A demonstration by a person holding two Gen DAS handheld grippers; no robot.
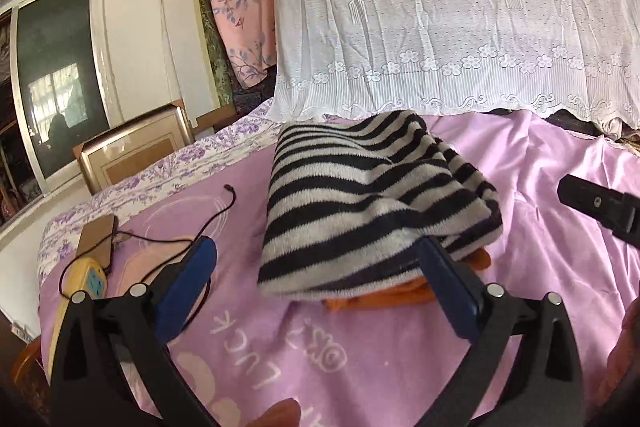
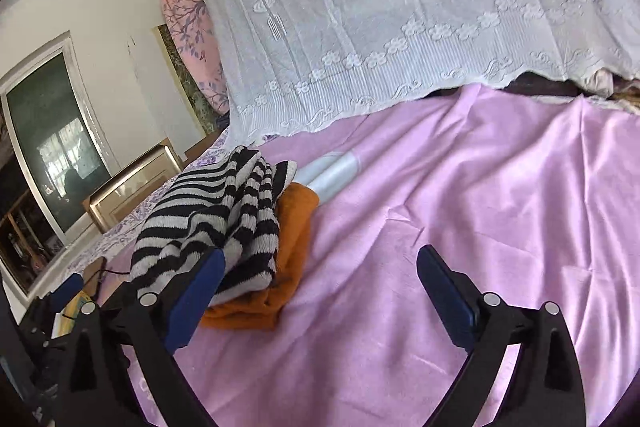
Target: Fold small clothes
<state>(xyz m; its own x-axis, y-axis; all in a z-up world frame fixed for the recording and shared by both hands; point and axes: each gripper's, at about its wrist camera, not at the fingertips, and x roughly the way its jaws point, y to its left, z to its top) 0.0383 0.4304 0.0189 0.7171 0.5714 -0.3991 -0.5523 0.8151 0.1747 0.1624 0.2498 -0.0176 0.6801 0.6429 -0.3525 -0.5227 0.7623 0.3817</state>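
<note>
A folded black-and-grey striped knit garment (image 1: pixel 360 199) lies on top of a folded orange garment (image 1: pixel 380 297) on the pink bedsheet (image 1: pixel 320 347). My left gripper (image 1: pixel 320 267) is open and empty, its blue fingers just in front of the pile's near edge. In the right wrist view the striped garment (image 2: pixel 216 223) sits on the orange garment (image 2: pixel 296 227) at the left. My right gripper (image 2: pixel 320 271) is open and empty over bare sheet (image 2: pixel 460 195), to the right of the pile. Its tip (image 1: pixel 592 203) shows at the right of the left wrist view.
A white lace cloth (image 1: pixel 440 19) drapes a heap at the back of the bed. A yellow power strip (image 1: pixel 86 279), a phone (image 1: pixel 98 235) and a black cable (image 1: pixel 200 227) lie at the bed's left edge. A framed picture (image 1: pixel 132 151) leans against the wall.
</note>
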